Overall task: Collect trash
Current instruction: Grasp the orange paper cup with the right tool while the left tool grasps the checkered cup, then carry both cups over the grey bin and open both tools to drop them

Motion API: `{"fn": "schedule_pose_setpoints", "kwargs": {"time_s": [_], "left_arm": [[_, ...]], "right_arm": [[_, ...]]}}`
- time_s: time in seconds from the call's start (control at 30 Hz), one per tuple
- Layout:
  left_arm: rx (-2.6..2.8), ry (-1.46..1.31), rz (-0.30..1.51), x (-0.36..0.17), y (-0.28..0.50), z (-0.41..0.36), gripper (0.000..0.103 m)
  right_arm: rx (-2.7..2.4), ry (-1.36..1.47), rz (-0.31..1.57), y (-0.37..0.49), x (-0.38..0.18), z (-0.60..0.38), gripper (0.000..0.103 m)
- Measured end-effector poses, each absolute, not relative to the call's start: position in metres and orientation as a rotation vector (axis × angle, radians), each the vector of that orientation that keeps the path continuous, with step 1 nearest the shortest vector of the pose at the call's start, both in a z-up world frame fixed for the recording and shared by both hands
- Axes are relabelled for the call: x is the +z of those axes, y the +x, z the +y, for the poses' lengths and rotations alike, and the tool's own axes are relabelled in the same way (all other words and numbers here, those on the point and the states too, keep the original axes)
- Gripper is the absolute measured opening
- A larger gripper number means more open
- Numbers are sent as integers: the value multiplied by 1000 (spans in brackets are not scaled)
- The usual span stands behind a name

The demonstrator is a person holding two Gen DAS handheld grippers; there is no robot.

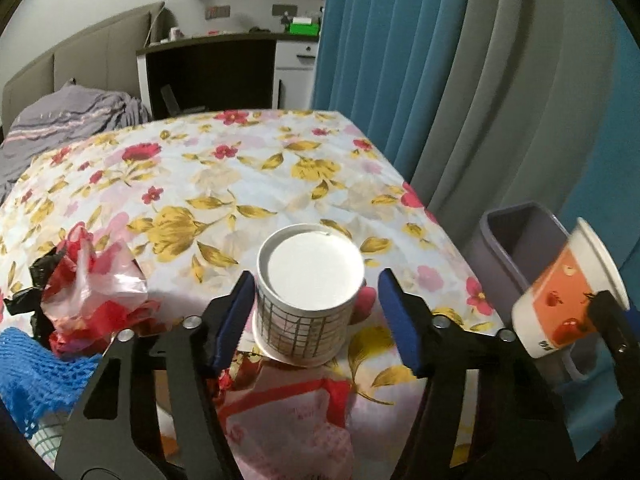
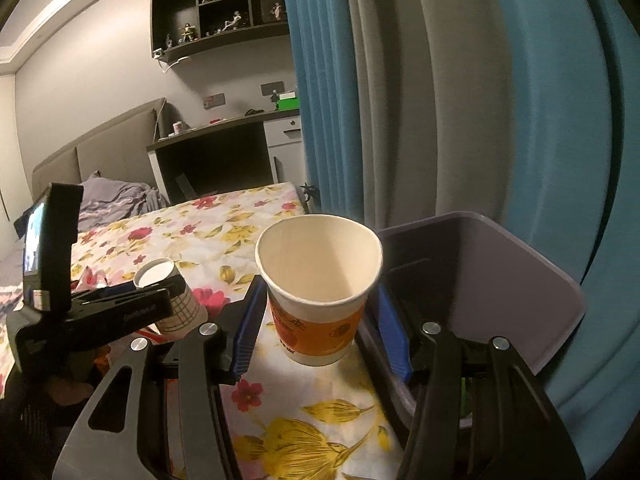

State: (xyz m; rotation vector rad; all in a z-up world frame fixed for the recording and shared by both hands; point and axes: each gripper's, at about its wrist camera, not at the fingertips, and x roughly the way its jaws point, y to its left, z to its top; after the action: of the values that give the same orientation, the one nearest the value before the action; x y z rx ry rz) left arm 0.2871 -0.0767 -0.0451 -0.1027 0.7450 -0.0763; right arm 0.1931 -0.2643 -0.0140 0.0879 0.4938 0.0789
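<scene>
A paper cup with a grid print stands upside down on the floral cloth. It sits between the blue pads of my left gripper, which is open: the left pad is at the cup's wall and a gap shows on the right side. My right gripper is shut on an orange paper cup with a fruit print, mouth up in its own view. In the left wrist view that orange cup hangs tilted beside the grey-purple bin. The right wrist view has the bin just right of the cup.
Crumpled red, clear and black plastic bags lie at the table's left, with a blue mesh nearer me. A red printed bag lies under the left gripper. Blue and grey curtains hang right of the table; a bed and desk stand behind.
</scene>
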Motion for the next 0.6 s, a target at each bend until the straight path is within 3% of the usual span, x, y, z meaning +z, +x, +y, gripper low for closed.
{"fn": "schedule_pose_setpoints", "kwargs": {"time_s": [0.6], "left_arm": [[-95,-130,694,-34,286,-72,52]], "right_arm": [[30,95,475,195,-11,-285,53]]}}
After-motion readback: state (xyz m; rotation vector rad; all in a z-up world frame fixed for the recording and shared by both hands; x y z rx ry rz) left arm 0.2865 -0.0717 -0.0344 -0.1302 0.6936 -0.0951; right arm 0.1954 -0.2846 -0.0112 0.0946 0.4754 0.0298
